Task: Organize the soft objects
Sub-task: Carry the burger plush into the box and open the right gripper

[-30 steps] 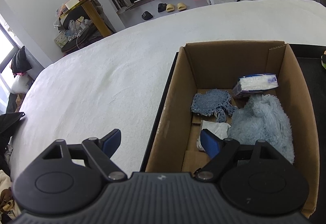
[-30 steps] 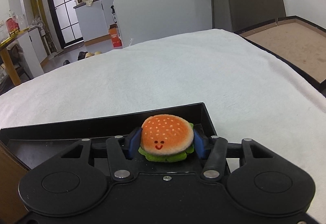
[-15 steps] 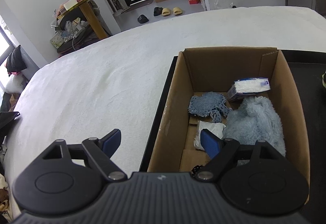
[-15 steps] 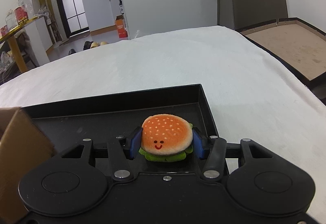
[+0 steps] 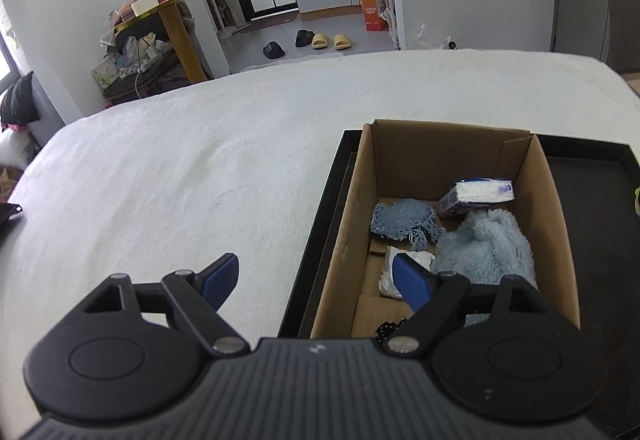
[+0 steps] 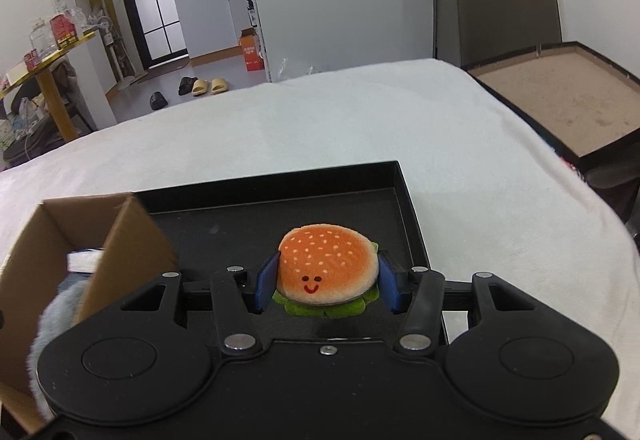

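Observation:
My right gripper [image 6: 326, 288] is shut on a plush burger [image 6: 328, 270] with a smiley face, held above the black tray [image 6: 404, 200]. A cardboard box [image 5: 548, 192] stands in the tray's left part; it also shows in the right wrist view [image 6: 132, 236]. Inside lie a blue knitted cloth [image 5: 402, 218], a tissue pack [image 5: 476, 194], a fluffy light-blue plush [image 5: 486, 246] and a white item [image 5: 404, 268]. My left gripper [image 5: 316, 276] is open and empty, held above the box's near left wall.
The tray rests on a white-covered bed [image 5: 180, 180]. A brown board in a black frame [image 6: 560, 100] lies off the bed's right side. A yellow table [image 5: 172, 12] with clutter and slippers [image 5: 332, 40] stand on the floor beyond.
Both grippers have risen and pulled back. The right gripper carried the burger up and left, so the box now shows in its view. The left stayed open.

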A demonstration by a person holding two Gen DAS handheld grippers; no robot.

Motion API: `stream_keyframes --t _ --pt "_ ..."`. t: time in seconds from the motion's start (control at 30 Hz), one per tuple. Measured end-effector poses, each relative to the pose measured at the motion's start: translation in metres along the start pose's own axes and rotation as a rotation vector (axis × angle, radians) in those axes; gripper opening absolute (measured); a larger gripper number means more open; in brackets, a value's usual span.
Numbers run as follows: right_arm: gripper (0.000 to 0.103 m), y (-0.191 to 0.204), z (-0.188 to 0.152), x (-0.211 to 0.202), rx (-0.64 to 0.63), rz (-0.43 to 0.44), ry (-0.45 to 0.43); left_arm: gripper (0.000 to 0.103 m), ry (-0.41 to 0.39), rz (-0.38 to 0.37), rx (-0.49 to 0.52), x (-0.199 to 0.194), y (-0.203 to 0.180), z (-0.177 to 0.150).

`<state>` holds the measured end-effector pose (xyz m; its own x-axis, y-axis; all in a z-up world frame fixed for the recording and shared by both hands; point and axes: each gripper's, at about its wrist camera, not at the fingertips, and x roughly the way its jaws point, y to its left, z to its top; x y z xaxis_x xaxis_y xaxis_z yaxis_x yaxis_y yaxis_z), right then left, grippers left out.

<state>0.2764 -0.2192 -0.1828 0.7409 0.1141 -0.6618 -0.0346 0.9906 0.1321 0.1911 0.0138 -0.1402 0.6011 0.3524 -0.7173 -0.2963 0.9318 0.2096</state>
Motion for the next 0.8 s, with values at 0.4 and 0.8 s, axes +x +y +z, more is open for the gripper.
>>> stream_keyframes --t 0.4,0.8 --pt "0.050 0.038 0.006 -0.041 -0.076 0.056 -0.011 0.074 0.058 -0.087 -0.022 0.005 0.011 -0.007" --pt "0.050 0.095 0.009 -0.069 -0.211 0.147 -0.031 0.051 0.087 -0.142 -0.068 0.004 0.028 -0.013"
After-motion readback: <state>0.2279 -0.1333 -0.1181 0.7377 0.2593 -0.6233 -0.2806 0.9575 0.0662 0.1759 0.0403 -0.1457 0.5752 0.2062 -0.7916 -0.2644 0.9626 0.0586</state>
